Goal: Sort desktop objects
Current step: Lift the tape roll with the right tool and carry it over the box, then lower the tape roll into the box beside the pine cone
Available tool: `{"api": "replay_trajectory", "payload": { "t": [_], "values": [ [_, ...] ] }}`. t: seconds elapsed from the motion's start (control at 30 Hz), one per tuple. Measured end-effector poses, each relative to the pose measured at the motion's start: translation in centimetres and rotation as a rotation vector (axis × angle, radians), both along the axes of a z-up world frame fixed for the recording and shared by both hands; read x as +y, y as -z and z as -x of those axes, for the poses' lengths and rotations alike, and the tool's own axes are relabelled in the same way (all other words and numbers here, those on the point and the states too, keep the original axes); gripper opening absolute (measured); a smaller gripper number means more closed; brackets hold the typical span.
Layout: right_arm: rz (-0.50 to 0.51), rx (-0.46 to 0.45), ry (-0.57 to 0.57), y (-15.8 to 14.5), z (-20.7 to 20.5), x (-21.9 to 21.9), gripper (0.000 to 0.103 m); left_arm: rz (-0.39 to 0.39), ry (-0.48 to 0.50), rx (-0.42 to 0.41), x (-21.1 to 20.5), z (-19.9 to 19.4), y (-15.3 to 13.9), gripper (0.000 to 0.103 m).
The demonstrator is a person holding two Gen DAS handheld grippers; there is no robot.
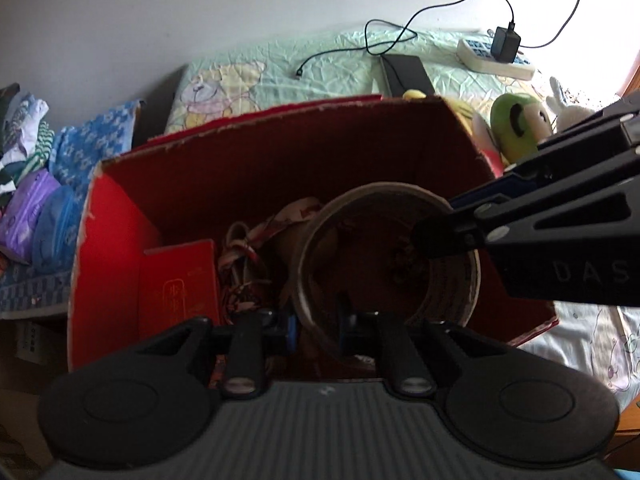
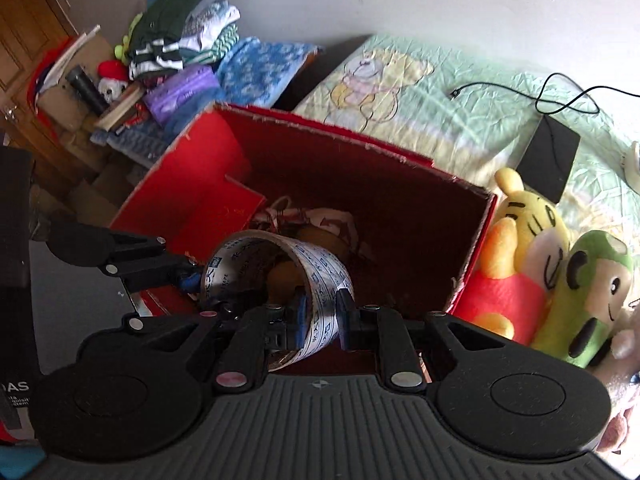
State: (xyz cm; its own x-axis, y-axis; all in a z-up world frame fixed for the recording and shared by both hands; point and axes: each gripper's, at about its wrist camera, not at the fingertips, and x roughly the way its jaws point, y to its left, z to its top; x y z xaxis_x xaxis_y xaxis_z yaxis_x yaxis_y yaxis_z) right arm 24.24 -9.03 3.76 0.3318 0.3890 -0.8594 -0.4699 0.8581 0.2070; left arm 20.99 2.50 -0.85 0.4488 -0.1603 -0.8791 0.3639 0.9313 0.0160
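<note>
Tape roll [image 2: 276, 280] is pinched on both sides: the right tool [image 2: 320, 316] has its jaws clamped across the roll's wall, and the left tool [image 1: 316, 326] grips the opposite rim the same way. The roll hangs over the open red box [image 2: 472, 248], just above the stuff inside, with a red booklet [image 1: 180, 284] and a patterned strap [image 1: 248, 256] below it. Plush toys [image 2: 560, 280] sit right beside the box on the bed [image 2: 400, 92].
</note>
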Motion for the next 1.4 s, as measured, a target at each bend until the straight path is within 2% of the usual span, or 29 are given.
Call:
{"api": "replay_trajectory", "payload": {
  "t": [0.4, 0.6, 0.77, 1.03, 1.23, 1.4],
  "values": [
    [0.271, 0.228, -0.166, 4.1, -2.8, 3.5, 0.017, 0.010, 0.114, 0.132, -0.4, -1.7, 2.8, 0.012],
    [0.304, 0.322, -0.201, 5.6, -3.9, 3.9, 0.017, 0.036, 0.109, 0.209, -0.2, -2.9, 4.1, 0.011],
    [0.315, 0.343, -0.228, 6.3, -4.2, 4.1, 0.019, 0.050, 0.101, 0.249, -0.1, -3.3, 4.9, 0.010],
    [0.305, 0.316, -0.226, 6.0, -4.3, 4.0, 0.021, 0.059, 0.108, 0.272, -0.3, -3.6, 5.3, 0.011],
    [0.259, 0.182, -0.192, 3.9, -3.8, 3.1, 0.024, 0.089, 0.108, 0.301, -0.6, -3.5, 5.6, 0.011],
    [0.252, 0.124, -0.170, 3.7, -5.1, 3.0, 0.022, 0.118, 0.103, 0.321, -1.3, -3.5, 5.8, 0.011]
  ]
}}
